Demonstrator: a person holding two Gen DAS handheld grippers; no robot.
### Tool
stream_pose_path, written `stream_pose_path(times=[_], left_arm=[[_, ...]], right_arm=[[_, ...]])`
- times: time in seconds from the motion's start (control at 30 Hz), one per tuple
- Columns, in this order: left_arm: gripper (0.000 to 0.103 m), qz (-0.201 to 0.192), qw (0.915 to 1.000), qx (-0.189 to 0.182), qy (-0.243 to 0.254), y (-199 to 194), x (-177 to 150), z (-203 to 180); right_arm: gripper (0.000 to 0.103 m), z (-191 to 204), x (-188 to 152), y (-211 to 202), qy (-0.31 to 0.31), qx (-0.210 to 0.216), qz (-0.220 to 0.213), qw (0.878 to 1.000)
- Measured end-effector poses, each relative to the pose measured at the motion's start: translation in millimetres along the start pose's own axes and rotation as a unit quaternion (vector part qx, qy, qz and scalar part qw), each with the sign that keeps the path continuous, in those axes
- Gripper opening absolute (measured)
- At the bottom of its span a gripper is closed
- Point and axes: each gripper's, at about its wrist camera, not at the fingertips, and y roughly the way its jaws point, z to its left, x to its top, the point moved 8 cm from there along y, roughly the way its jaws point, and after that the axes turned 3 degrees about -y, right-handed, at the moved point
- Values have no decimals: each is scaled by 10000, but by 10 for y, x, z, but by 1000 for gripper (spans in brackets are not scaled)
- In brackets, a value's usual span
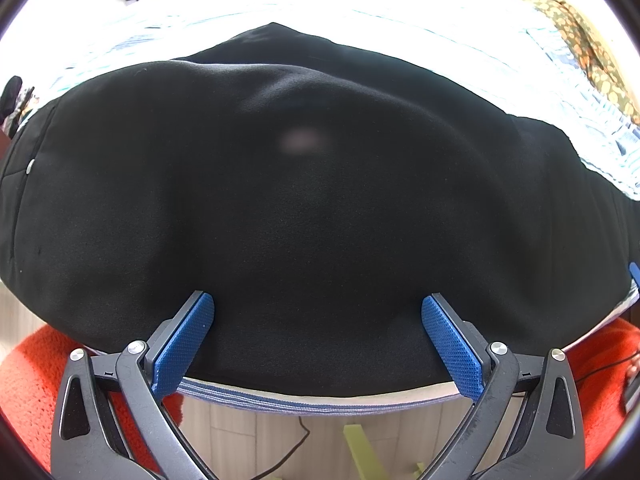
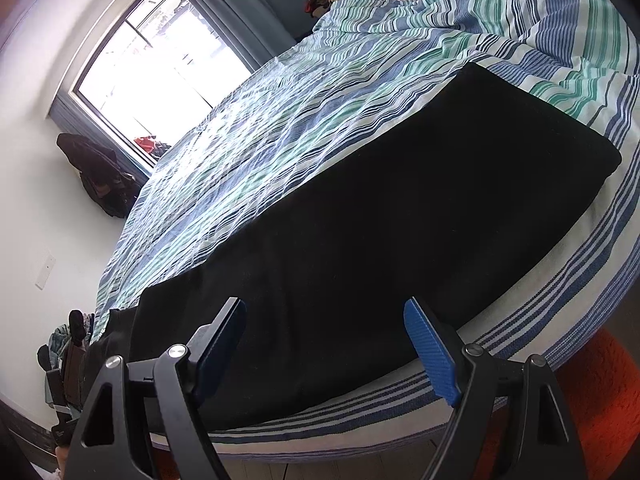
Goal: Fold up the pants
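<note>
Black pants [image 2: 380,220] lying flat on striped bed [image 2: 280,112].
Left gripper [image 1: 318,336] and right gripper [image 2: 324,344] are hovering at the near edge, jaws apart, gripping nothing.

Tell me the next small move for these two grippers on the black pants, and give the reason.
Probably lower both grippers and close them on the near edge. The black fabric pants lie flat along the striped bedsheet, while the left gripper and right gripper stand open over that edge, gripping nothing.
</note>
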Motion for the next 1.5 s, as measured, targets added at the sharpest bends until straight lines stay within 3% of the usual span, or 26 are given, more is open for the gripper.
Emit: stream_pose_path(times=[0.2,0.3,0.43,0.6,0.7,0.83,0.97,1.2,1.23,1.33,1.5], left_arm=[[102,5,10000,-47,57,9,-30,-17],[102,-3,10000,-45,64,11,-23,-5],[102,11,10000,-23,66,4,-13,-6],[102,0,10000,-6,65,11,-8,8],[102,3,10000,10,67,17,-7,16],[102,32,10000,27,50,26,2,7],[102,44,10000,51,38,36,22,15],[102,40,10000,62,43,49,33,-3],[102,37,10000,48,54,45,30,-2],[102,18,9999,24,102,36,12,6],[102,0,9999,89,112,42,-3,19]], right_arm=[[81,-68,104,8,220,40,161,9996],[81,-235,342,-26,395,-19,266,9989],[81,-757,761,-159,380,-576,211,9974],[79,-1376,1175,-641,532,-1229,-157,9909],[79,-1508,1205,-834,828,-787,-191,9933],[79,-1471,984,-780,1037,-186,319,9939],[79,-1341,703,-671,1442,382,708,9863],[78,-1207,556,-260,1449,409,1259,9805],[74,-1175,579,-246,1455,504,1218,9805],[39,-1067,644,-272,1409,1019,1168,9778],[38,-1136,594,-118,1320,545,1275,9815]])
